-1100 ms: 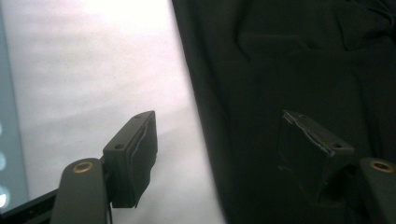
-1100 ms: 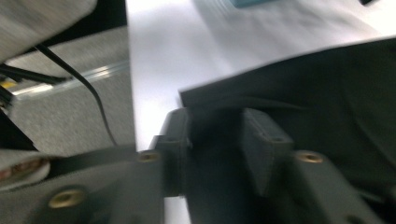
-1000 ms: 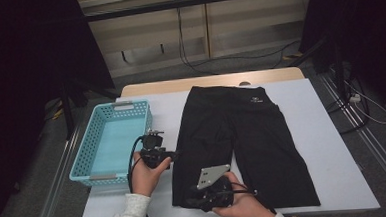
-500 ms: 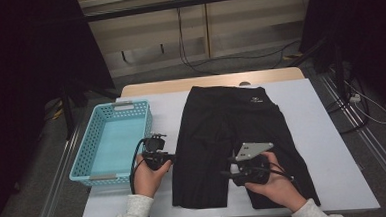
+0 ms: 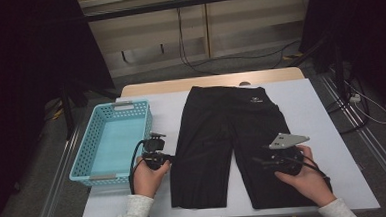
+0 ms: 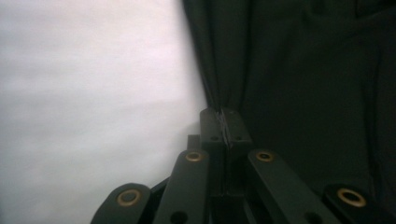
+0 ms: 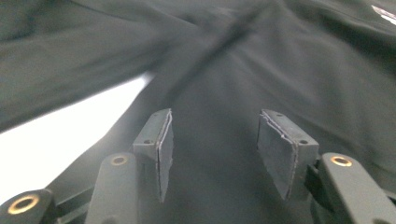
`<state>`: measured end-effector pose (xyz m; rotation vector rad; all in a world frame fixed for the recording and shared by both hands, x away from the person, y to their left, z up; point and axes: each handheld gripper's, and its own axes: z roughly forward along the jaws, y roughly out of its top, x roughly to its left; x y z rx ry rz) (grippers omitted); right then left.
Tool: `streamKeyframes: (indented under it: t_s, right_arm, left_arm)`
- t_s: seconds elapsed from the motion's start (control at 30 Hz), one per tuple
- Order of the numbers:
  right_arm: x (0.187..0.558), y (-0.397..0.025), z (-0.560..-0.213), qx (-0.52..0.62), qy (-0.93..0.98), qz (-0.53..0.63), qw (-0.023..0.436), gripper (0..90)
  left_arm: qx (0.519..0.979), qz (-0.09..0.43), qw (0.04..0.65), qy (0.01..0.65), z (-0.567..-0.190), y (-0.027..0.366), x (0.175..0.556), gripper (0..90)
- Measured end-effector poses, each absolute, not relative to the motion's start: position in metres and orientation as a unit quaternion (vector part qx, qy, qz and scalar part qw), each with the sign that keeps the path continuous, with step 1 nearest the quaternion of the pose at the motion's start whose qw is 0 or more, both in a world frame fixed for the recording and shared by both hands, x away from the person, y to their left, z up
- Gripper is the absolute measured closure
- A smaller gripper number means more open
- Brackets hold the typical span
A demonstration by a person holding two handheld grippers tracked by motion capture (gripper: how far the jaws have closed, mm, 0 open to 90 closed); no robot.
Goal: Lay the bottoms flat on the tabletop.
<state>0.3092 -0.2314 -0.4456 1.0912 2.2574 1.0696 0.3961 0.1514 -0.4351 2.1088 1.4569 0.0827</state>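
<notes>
Shorts (image 5: 233, 141) lie flat at table centre, basket (image 5: 111, 143) at nine o'clock. Left gripper (image 6: 223, 122) pinches the left leg's outer hem, jaws closed on cloth; right gripper (image 7: 212, 149) hovers wide open, empty, above the right leg. Folding looks begun; next, right must descend and clamp

Shorts (image 5: 232, 136) – black matt cloth, smooth; basket (image 5: 83, 159) – turquoise perforated plastic; table (image 5: 332, 131) – pale, matt.
</notes>
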Motion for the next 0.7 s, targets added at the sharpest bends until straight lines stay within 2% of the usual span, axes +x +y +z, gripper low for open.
streamKeyframes:
  t_s: [0.4, 0.6, 0.7]
  right_arm:
    - [0.307, -0.300, -0.451, 0.491, 0.764, 0.334, 0.251, 47.2]
    - [0.310, -0.309, -0.459, 0.515, 0.757, 0.324, 0.238, 49.8]
    - [0.312, -0.311, -0.460, 0.521, 0.757, 0.324, 0.223, 57.5]
  left_arm:
    - [0.792, 0.030, 0.286, 0.538, -0.438, 0.151, 0.396, 88.3]
    - [0.794, 0.023, 0.283, 0.538, -0.440, 0.151, 0.397, 88.3]
    - [0.793, 0.022, 0.283, 0.539, -0.440, 0.151, 0.397, 88.2]
